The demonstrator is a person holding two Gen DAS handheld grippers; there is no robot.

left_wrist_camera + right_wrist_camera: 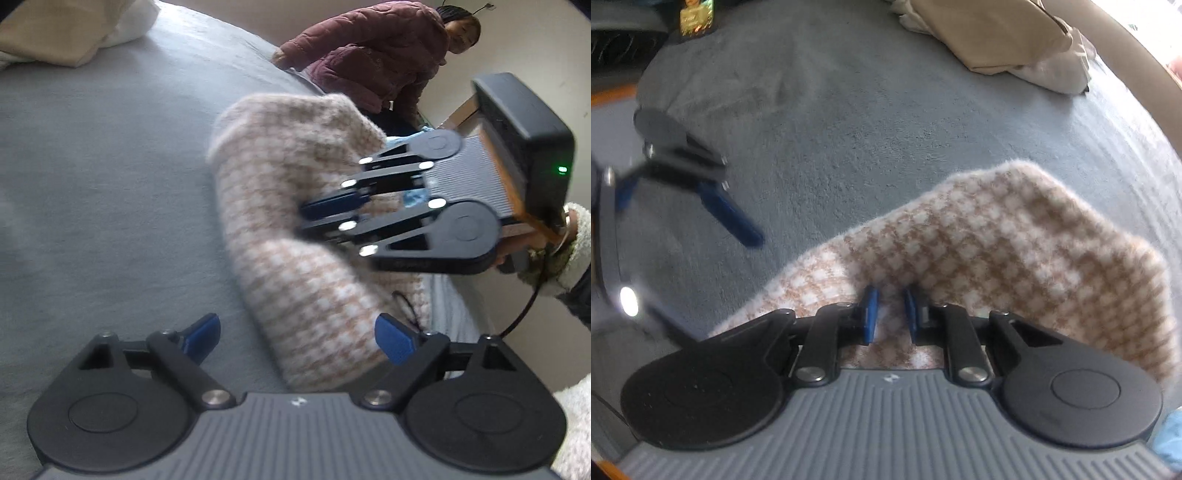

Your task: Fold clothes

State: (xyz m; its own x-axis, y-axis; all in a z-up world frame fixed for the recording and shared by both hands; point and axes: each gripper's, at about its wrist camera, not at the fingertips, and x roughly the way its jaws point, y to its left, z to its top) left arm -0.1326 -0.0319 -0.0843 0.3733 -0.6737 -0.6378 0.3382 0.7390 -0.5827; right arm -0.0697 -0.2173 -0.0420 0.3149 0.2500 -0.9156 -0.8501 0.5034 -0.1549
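A beige-and-white checked knit garment (295, 229) lies bunched on the grey bed cover (92, 166). In the left wrist view my left gripper (297, 325) stands open wide, its blue pads either side of the garment's near end without pressing it. My right gripper (303, 221) comes in from the right and pinches a fold in the garment's middle. In the right wrist view the right gripper (890, 295) has its blue pads close together with checked garment (1015, 240) fabric between them. The left gripper (690, 218) shows blurred at the left, open above the cover.
Folded beige and white cloth (55, 37) sits at the far side of the bed, also seen as the pile (1008, 37). A person in a maroon padded jacket (369, 55) stands at the bed's far edge. A small yellow-green item (696, 18) lies beyond the cover.
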